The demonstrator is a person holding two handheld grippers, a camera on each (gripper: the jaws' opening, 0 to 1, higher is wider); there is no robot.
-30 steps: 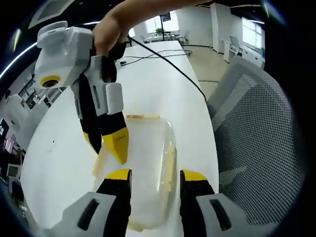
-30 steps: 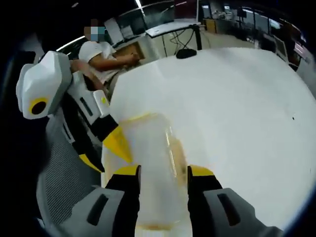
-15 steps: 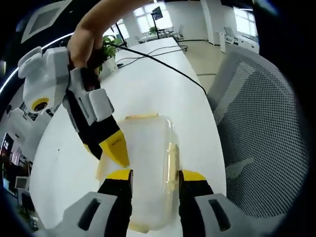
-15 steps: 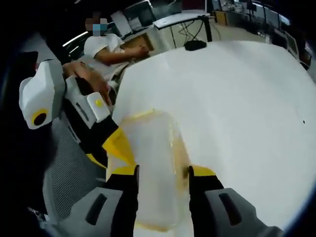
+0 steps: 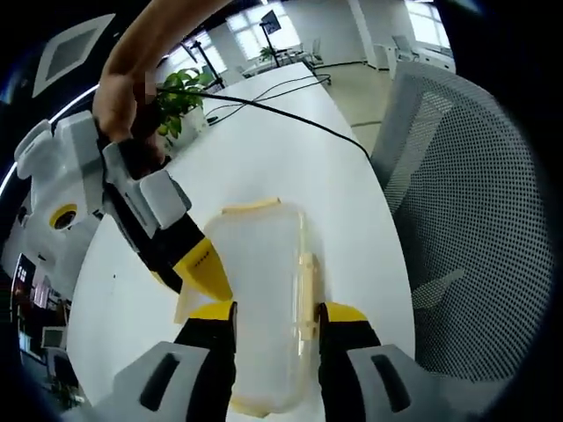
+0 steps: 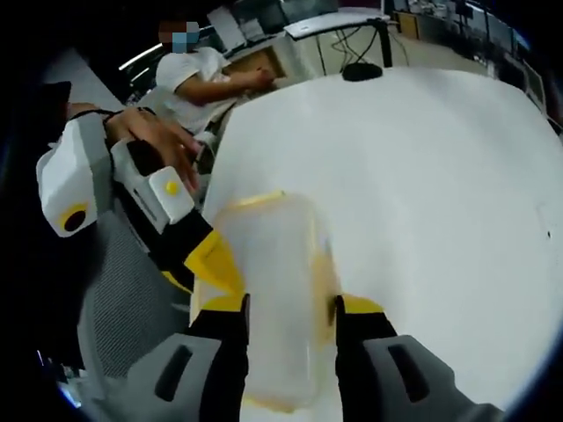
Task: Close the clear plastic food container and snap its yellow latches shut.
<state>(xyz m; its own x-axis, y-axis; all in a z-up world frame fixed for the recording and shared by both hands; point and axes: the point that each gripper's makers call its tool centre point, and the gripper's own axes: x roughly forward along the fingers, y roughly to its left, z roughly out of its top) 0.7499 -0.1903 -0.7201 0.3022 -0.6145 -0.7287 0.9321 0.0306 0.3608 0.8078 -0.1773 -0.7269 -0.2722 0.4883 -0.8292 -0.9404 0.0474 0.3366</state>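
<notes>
No legible writing or brand on any item. Left tongs: jaws parted, straddling the near end of the clear container, lid down, on the white tabletop. Right tongs, entering from the left, meet its left edge; grip state cannot be told. Yellow latch lies along its right side. Mesh chair to the right. Since the earlier frame, the other tongs sit lower and further left.

In the right gripper view: right tongs straddle the container; left tongs touch its left edge.

The food container is lying on the table, near its edge. The left gripper and right gripper are sitting over it. A chair is standing just beside the table.
</notes>
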